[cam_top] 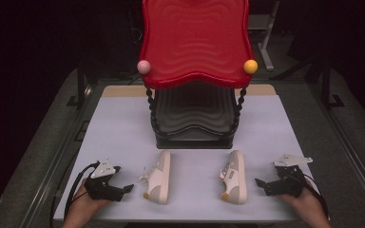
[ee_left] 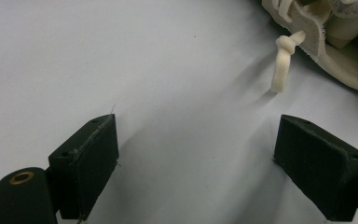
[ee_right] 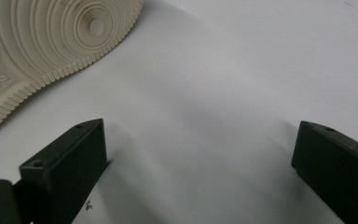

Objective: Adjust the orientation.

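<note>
Two white sneakers lie on their sides on the pale bench (cam_top: 123, 123), in front of a red-topped shoe rack (cam_top: 195, 42). The left sneaker (cam_top: 158, 177) lies just right of the left tool (cam_top: 127, 188), and the right sneaker (cam_top: 234, 177) just left of the right tool (cam_top: 258, 182). Both tools rest low near the bench's front edge, jaws apart and holding nothing. In the left gripper view a knotted lace end (ee_left: 283, 63) dangles ahead of the open jaws; in the right gripper view the ribbed sole (ee_right: 42, 42) faces the tool.

The step in hand looks like the reach for each shoe. It would go best by closing on a firm part, the heel collar or the sole's edge, rather than the loose lace, which would slip or let the shoe swing. Approaching level with the bench and centring the shoe's wall between the jaws before closing should keep it from skidding away.
</note>
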Motion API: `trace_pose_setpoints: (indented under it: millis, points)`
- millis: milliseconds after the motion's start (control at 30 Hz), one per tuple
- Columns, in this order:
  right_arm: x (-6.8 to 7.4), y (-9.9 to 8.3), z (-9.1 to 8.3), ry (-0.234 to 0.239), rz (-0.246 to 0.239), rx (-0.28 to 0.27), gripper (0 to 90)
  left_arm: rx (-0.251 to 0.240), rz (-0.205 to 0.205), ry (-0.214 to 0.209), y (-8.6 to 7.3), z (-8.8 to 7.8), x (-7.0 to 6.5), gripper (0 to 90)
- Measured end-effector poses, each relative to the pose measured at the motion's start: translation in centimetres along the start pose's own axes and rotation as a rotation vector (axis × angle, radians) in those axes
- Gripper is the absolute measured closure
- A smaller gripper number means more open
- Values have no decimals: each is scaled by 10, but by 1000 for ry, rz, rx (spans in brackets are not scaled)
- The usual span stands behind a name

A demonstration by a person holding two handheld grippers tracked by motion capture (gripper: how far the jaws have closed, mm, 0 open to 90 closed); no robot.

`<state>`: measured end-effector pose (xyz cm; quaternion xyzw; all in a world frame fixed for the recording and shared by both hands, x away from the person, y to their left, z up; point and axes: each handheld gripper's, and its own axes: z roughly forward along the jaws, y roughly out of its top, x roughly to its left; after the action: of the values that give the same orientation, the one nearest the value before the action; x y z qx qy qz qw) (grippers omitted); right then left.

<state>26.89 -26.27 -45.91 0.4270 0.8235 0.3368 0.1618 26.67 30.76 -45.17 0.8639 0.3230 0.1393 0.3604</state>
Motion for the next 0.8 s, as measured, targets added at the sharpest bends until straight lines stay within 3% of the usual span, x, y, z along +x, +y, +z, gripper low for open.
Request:
trace_pose_setpoints:
  millis: [400,500,533,633,667,800]
  points:
    - [0,0,0,0,2,1,24,32,-18,2,3,-5,-1,161]
    - [0,0,0,0,2,1,24,18,-31,-3,4,-9,-1,242]
    - [0,0,0,0,2,2,24,-15,-40,-6,6,-16,-1,277]
    - [0,0,0,0,2,2,23,-47,-49,-19,8,-23,-2,401]
    - [0,0,0,1,3,3,23,-63,-48,-26,10,-28,-3,401]
    - [0,0,0,1,4,3,23,-124,-47,-64,23,-40,-10,626]
